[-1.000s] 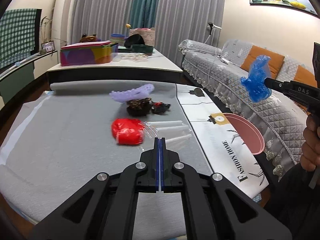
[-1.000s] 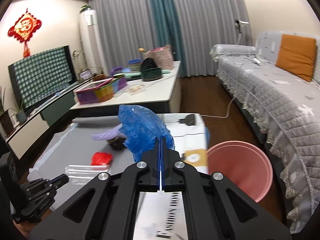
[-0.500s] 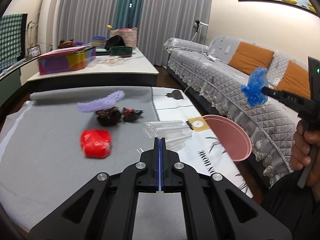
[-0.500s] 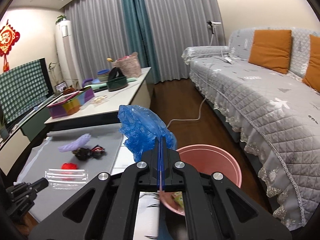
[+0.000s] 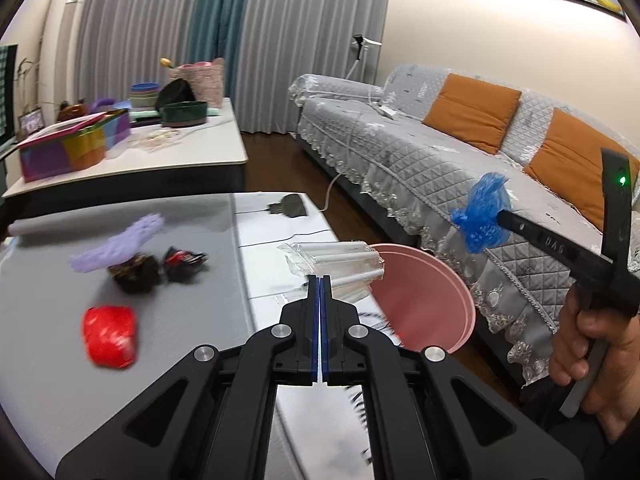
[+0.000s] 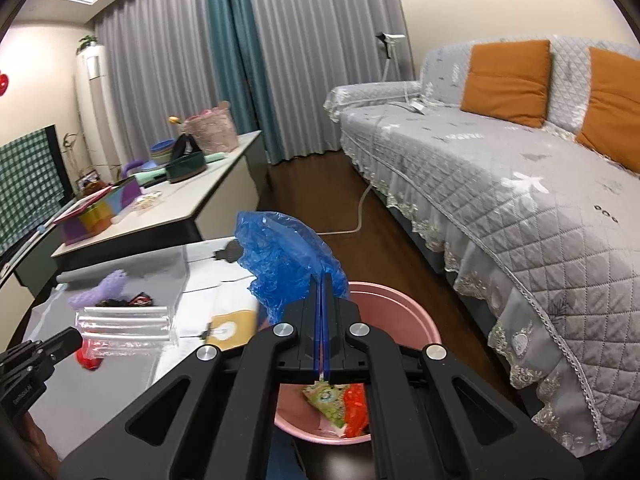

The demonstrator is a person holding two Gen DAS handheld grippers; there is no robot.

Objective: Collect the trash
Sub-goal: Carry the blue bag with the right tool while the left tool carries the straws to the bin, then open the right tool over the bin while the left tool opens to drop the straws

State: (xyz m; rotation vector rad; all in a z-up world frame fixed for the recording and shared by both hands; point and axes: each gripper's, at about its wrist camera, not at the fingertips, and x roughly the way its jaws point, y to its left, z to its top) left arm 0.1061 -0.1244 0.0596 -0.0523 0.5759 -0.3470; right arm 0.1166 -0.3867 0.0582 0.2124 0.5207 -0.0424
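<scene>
My left gripper (image 5: 320, 279) is shut on a clear plastic wrapper (image 5: 336, 264), held above the table's right edge beside the pink bin (image 5: 436, 320). My right gripper (image 6: 321, 277) is shut on a crumpled blue plastic bag (image 6: 284, 256) and hangs over the pink bin (image 6: 400, 300), which holds a green packet and red scraps (image 6: 344, 404). On the grey table mat lie a red wad (image 5: 110, 336), a purple piece (image 5: 120, 240), a dark brown lump (image 5: 134, 276) and a black-and-red wrapper (image 5: 182, 262). The left wrist view shows the blue bag (image 5: 482, 216) above and right of the bin.
A grey quilted sofa (image 6: 500, 200) with orange cushions runs along the right, close behind the bin. A second table (image 5: 160, 152) at the back carries a colourful box, bowls and a basket. A black plug with a cable (image 5: 288, 208) lies on the white cloth.
Both grippers have swung right toward the pink bin. The blue bag now hangs over the bin's mouth, and the clear wrapper has travelled from mid-table to the table's right edge.
</scene>
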